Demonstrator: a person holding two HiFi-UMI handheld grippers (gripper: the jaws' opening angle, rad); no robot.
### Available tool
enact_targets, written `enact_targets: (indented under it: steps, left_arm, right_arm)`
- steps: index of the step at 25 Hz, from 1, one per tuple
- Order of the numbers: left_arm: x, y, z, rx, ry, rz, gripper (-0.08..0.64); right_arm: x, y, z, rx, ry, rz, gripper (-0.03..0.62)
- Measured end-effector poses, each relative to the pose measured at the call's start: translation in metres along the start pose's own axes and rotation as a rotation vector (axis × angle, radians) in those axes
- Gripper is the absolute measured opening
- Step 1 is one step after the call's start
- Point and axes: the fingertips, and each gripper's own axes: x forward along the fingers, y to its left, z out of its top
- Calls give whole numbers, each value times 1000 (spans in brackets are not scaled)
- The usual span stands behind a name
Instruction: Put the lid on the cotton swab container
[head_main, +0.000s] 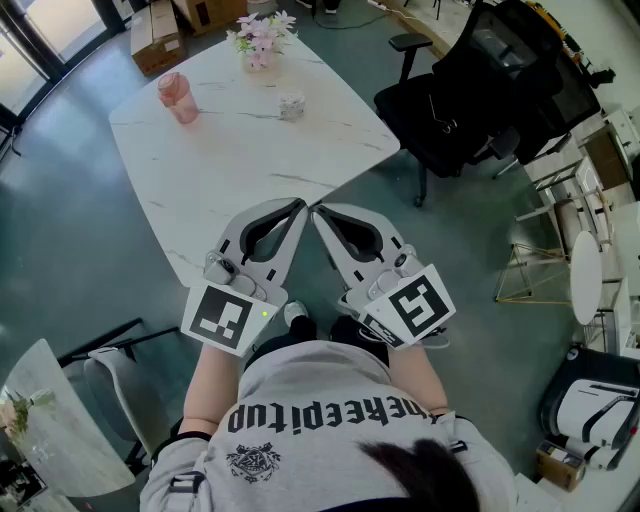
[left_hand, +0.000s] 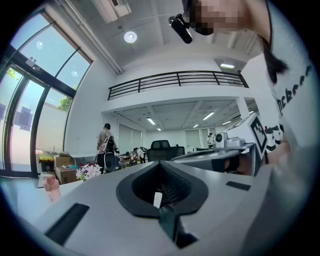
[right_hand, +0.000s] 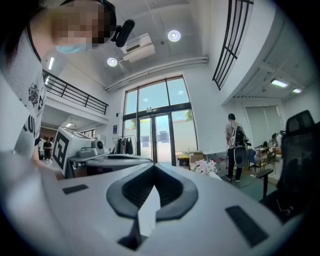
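- The left gripper (head_main: 297, 207) and the right gripper (head_main: 320, 211) are both closed on nothing, low in the middle.
- The cotton swab container (head_main: 291, 106) sits well away, upper middle, on the white table (head_main: 230, 160). Its lid is too small to see.
- A long reach might knock over the pink bottle (head_main: 178, 98) or the flowers (head_main: 262, 38).
- The floor (head_main: 60, 180) is green, with a black chair (head_main: 480, 90) at upper right.
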Motion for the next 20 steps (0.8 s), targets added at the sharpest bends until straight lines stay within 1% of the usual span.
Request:
enact_targets:
  steps: [13, 18, 20]
  left_arm:
    - [-3, -8, 4, 6, -14, -6, 15]
    - [-3, -11, 4, -9, -24, -20, 15]
    - [0, -13, 4, -13, -27, -28, 15]
  right_arm:
    - [-7, 6, 2, -9, -2, -11, 11]
    - [-14, 2, 0, 54, -8, -43, 11]
    - [-17, -2, -2, 64, 0, -53, 11]
